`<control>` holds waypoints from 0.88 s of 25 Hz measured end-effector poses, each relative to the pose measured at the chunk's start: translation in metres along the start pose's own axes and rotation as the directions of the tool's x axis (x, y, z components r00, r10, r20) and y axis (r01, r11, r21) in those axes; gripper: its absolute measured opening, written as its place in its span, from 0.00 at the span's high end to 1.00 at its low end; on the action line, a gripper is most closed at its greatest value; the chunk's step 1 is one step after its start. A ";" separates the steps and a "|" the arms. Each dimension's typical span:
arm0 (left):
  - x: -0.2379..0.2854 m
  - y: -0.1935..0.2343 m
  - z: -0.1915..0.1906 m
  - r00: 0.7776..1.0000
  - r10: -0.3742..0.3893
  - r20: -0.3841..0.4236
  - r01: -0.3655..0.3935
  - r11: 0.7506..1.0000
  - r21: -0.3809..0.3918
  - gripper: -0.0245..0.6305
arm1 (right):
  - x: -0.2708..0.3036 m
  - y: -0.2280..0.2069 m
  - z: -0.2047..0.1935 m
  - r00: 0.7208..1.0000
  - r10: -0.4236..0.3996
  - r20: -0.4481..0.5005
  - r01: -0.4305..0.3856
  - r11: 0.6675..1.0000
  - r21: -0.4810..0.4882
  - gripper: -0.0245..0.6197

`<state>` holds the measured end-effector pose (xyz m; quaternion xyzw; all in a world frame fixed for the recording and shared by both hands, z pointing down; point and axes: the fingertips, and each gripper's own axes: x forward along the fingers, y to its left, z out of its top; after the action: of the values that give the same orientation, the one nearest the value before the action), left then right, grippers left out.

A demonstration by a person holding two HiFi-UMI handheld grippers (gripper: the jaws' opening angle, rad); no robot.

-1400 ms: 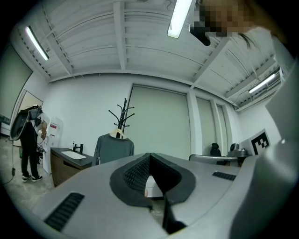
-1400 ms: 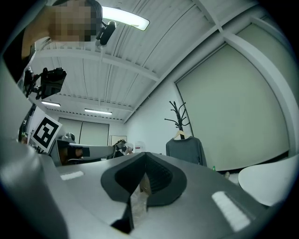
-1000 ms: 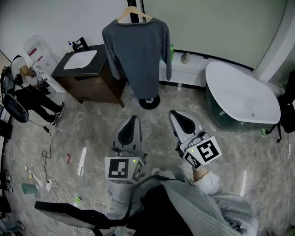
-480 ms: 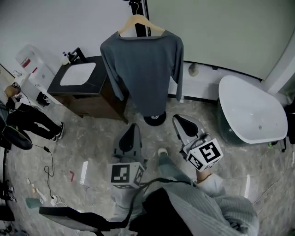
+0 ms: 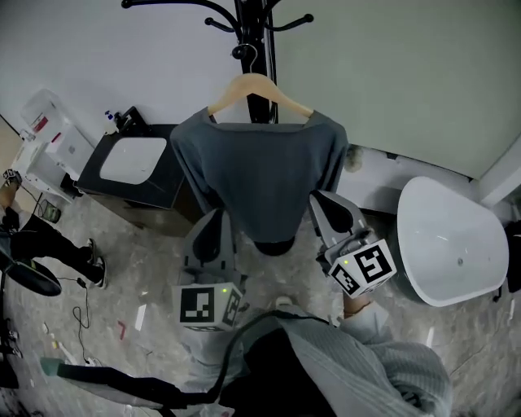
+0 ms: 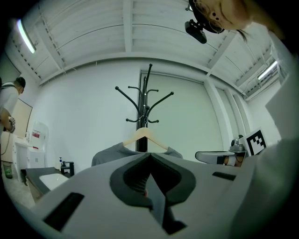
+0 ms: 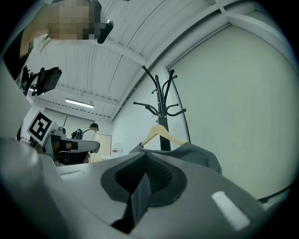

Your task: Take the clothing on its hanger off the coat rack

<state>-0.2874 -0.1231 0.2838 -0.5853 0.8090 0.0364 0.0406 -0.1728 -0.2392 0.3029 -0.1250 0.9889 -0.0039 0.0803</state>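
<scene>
Clothing [image 5: 264, 175]: soft plain grey long-sleeved top, draped over a pale curved wooden hanger [image 5: 259, 88]
Where: hooked on the black metal coat rack [image 5: 252, 24], hanging just ahead of my fingers, apart from both
My left fingers [image 5: 210, 236]: pressed together, holding nothing
My right fingers [image 5: 334, 216]: pressed together, holding nothing
</scene>
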 end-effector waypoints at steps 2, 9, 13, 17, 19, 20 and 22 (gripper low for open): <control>0.022 0.009 -0.002 1.000 0.002 -0.022 -0.003 1.000 -0.017 0.96 | 0.019 -0.011 -0.004 1.000 0.001 -0.014 -0.001 1.000 0.008 0.96; 0.094 0.046 -0.011 0.999 -0.033 -0.040 0.034 0.999 0.020 0.96 | 0.076 -0.044 -0.016 0.999 -0.046 -0.021 0.046 0.999 -0.014 0.96; 0.126 0.070 0.009 0.998 -0.056 0.016 0.054 0.993 0.109 0.96 | 0.105 -0.059 -0.002 0.993 -0.119 0.010 0.120 0.988 -0.093 0.96; 0.154 0.091 0.026 0.996 -0.081 0.031 0.073 0.973 0.221 0.96 | 0.133 -0.075 0.019 0.978 -0.199 0.069 0.208 0.960 -0.189 0.96; 0.165 0.101 0.030 0.996 -0.089 0.032 0.078 0.962 0.261 0.96 | 0.143 -0.079 0.024 0.971 -0.222 0.084 0.236 0.945 -0.224 0.96; 0.170 0.104 0.030 0.995 -0.095 0.029 0.084 0.959 0.270 0.96 | 0.147 -0.081 0.025 0.969 -0.230 0.088 0.245 0.941 -0.235 0.96; 0.178 0.109 0.030 0.994 -0.109 0.026 0.098 0.958 0.270 0.96 | 0.153 -0.083 0.029 0.967 -0.234 0.097 0.251 0.937 -0.242 0.96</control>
<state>-0.4452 -0.2542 0.2360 -0.6151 0.7737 -0.0637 0.1377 -0.2938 -0.3575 0.2528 -0.2551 0.9551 0.1161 0.0957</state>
